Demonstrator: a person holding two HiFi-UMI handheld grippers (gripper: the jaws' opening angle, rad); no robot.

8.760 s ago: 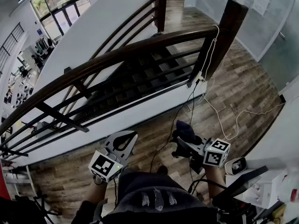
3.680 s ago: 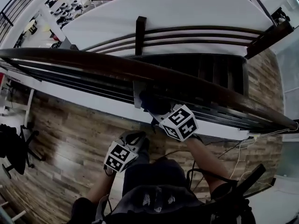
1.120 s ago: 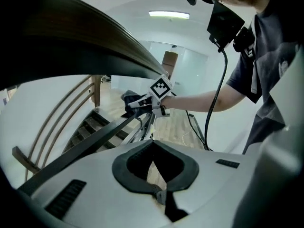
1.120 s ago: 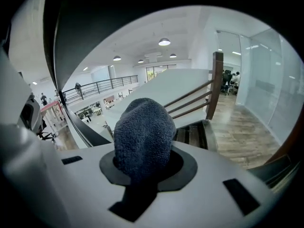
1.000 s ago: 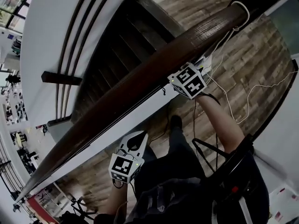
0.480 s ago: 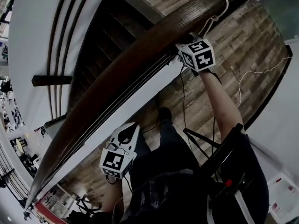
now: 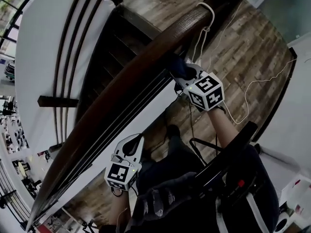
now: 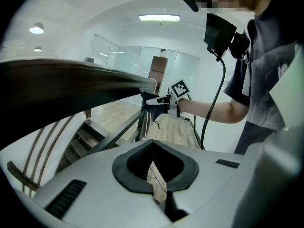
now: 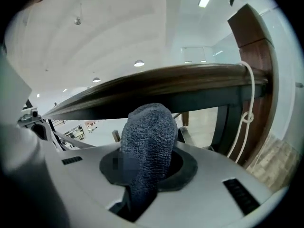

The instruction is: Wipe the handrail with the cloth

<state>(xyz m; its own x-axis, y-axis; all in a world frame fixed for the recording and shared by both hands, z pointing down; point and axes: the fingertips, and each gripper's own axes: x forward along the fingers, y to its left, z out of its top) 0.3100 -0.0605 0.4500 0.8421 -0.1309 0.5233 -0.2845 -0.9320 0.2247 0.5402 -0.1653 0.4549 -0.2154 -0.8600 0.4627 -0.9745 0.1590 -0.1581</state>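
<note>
Centrally, the right gripper (image 9: 148, 161) is clamped on the dark blue cloth (image 9: 146, 137), which stands up bunched from between the jaws. Its top meets the lower near edge of the dark wooden handrail (image 9: 161, 84). This contact lies close to the rail's upper end, just short of the thick newel post (image 9: 256, 51). A white cord (image 7: 206, 11) is looped round the rail beside the post and trails down onto the plank floor (image 7: 248, 52), directly beyond the cloth. Thin dark bars (image 7: 121, 115) run parallel beneath the handrail, with the stair treads (image 7: 129, 42) past them on the far side. The left gripper (image 8: 153, 145) is held low beside the person's legs, well apart from the rail. Its jaws are closed tip to tip with nothing between them.
</note>
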